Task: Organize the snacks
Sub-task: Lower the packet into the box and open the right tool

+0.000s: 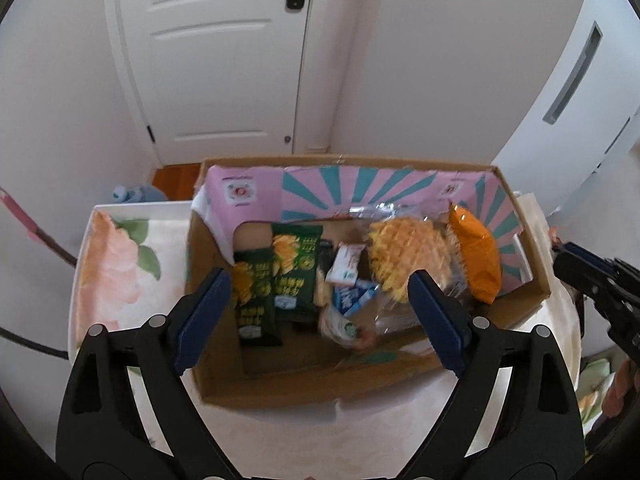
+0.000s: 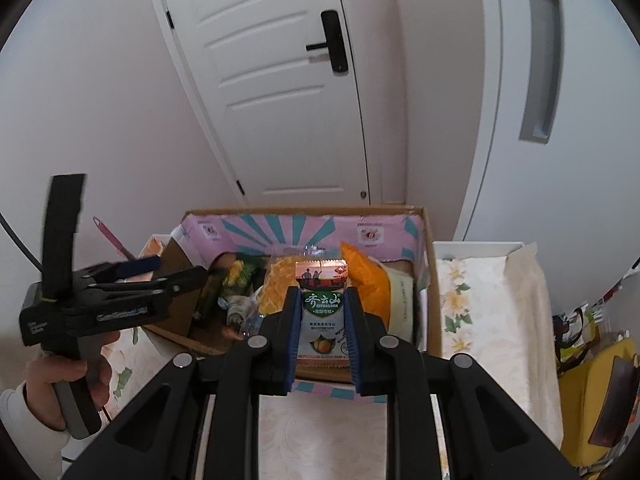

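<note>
— Where's the snack?
— A green-and-white snack packet (image 2: 322, 320) sits pinched between the right gripper (image 2: 323, 322) pads, above the cardboard box (image 2: 434, 280).
— The other tool?
— The left gripper (image 1: 320, 312) hovers over the box, fingers spread wide, holding nothing

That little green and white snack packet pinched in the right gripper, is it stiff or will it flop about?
The small green and white snack packet probably stays fairly stiff: it stands upright between the right gripper's blue pads without sagging. It looks flat and light. Its glossy wrapper may be slippery.
</note>
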A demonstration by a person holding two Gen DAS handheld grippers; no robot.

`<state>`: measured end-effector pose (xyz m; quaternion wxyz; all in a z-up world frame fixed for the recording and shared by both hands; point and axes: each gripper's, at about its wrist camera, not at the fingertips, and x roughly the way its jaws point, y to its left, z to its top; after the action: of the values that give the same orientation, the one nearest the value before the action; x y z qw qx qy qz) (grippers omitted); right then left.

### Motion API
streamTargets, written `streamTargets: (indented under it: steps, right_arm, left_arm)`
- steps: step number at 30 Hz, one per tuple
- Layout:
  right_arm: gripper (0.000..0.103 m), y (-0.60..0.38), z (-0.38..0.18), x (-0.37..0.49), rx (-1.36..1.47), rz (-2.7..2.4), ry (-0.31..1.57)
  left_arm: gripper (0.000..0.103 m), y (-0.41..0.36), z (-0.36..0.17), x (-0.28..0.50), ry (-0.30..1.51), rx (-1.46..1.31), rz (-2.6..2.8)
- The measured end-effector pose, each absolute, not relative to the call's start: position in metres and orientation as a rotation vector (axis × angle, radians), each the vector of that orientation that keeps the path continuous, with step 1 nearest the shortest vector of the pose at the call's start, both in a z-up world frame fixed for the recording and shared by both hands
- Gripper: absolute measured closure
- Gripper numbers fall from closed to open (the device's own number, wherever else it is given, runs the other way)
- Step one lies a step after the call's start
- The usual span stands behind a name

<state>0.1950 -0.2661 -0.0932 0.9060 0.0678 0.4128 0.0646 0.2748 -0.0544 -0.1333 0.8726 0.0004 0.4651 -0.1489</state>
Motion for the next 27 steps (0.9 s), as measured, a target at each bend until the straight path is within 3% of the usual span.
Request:
streamTargets:
  steps: [20, 21, 23, 24, 25, 27]
  right_arm:
    - [0.084, -0.192, -0.120, 0.299, 0.151, 0.423, 1.066]
    - [0.080, -0.189, -0.127, 0.307, 0.160, 0.421, 1.087]
    - [0.052, -0.189, -0.134, 0.312, 0.169, 0.399, 1.105]
    - [0.024, -0.190, -0.137, 0.314, 0.176, 0.374, 1.115]
    - [0.011, -0.195, -0.138, 0.311, 0.190, 0.362, 1.113]
    - [0.010, -0.205, -0.136, 0.306, 0.227, 0.350, 1.096]
  left_arm:
    - [0.013, -0.018, -0.110, 0.230, 0.897, 0.019, -0.207]
    - [0.013, -0.018, -0.110, 0.230, 0.898, 0.020, -0.206]
    - [0.013, -0.017, -0.111, 0.228, 0.900, 0.030, -0.203]
    - [0.013, -0.017, -0.112, 0.227, 0.899, 0.040, -0.198]
    - [0.013, -0.018, -0.112, 0.225, 0.898, 0.049, -0.195]
    - [0.013, -0.017, -0.114, 0.223, 0.900, 0.057, -0.191]
